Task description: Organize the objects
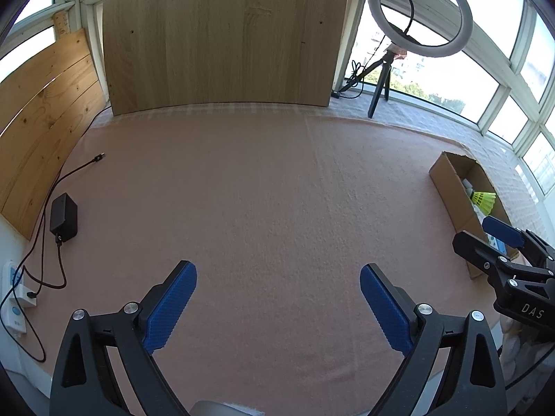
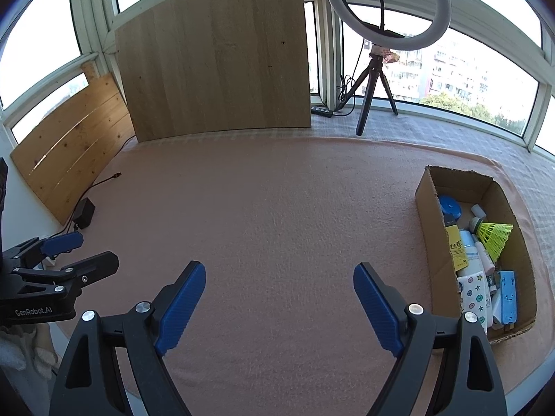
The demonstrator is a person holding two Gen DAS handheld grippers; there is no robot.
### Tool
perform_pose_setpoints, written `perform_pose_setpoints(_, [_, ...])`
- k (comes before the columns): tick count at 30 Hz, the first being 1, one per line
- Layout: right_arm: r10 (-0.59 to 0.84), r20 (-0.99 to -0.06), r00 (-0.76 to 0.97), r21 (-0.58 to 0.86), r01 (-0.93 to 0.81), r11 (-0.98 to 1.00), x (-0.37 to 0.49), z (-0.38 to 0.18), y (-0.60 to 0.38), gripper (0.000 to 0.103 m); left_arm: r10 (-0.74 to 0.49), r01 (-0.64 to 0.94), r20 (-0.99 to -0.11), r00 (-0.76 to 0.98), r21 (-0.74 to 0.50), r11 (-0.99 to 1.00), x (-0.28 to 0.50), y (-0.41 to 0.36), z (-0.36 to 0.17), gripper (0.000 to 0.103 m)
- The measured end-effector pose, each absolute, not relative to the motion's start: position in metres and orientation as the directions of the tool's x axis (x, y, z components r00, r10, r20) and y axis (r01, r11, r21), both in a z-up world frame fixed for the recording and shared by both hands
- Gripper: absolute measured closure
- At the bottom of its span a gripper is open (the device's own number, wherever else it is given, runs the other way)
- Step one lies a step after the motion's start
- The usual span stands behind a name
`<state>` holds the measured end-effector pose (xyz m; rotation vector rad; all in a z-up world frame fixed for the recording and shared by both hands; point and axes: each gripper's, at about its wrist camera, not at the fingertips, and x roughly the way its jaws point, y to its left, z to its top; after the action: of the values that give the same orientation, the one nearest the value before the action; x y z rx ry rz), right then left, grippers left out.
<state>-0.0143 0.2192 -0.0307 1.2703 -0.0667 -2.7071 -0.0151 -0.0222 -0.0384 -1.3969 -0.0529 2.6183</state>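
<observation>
A cardboard box [image 2: 427,194] stands at the right of the pink cloth and holds several items: a yellow-green shuttlecock [image 2: 495,235], a yellow packet [image 2: 455,244], a blue round lid [image 2: 450,207], white bottles [image 2: 472,260] and a blue clip [image 2: 506,293]. The box also shows in the left wrist view [image 1: 449,187] with the shuttlecock [image 1: 484,201]. My left gripper [image 1: 277,280] is open and empty over the bare cloth; it also shows in the right wrist view [image 2: 86,249]. My right gripper [image 2: 279,277] is open and empty left of the box; it also shows in the left wrist view [image 1: 484,234].
A wooden board [image 2: 218,55] leans at the back, a pine panel [image 2: 73,145] at the left. A ring light on a tripod [image 2: 376,69] stands at the back right. A black adapter [image 1: 64,216] with cables and a white power strip [image 1: 14,298] lie at the left edge.
</observation>
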Motion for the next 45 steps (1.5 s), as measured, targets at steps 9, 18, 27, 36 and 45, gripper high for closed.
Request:
perform_pose_setpoints(9, [-0.151,-0.766,-0.624,0.107,0.109,-0.988,-0.0152,-0.0344,0.2186,0.018,0.167,-0.141,-0.826,-0.538,-0.108,-0.984,-0.0191,-0.0215,-0.0430,0.005])
perform_pose_setpoints(18, [-0.151,-0.767,-0.623,0.109,0.106,-0.988,-0.0162,-0.0354,0.2206,0.018,0.162,-0.137,-0.828,-0.537,-0.104,-0.985,-0.0205,-0.0212,-0.0449,0.005])
perform_pose_setpoints(27, [-0.150,-0.770,-0.621,0.108,0.104,-0.989,-0.0154,-0.0360,0.2192,0.018,0.161,-0.136,-0.828,-0.537,-0.104,-0.985,-0.0197,-0.0214,-0.0453,0.005])
perform_pose_setpoints(36, [-0.149,-0.770,-0.620,0.110,0.101,-0.989,-0.0140,-0.0363,0.2205,0.018,0.162,-0.138,-0.828,-0.537,-0.103,-0.985,-0.0183,-0.0220,-0.0457,0.005])
perform_pose_setpoints(45, [-0.148,-0.772,-0.618,0.110,0.099,-0.989,-0.0138,-0.0373,0.2209,0.018,0.163,-0.139,-0.828,-0.537,-0.104,-0.985,-0.0175,-0.0226,-0.0465,0.005])
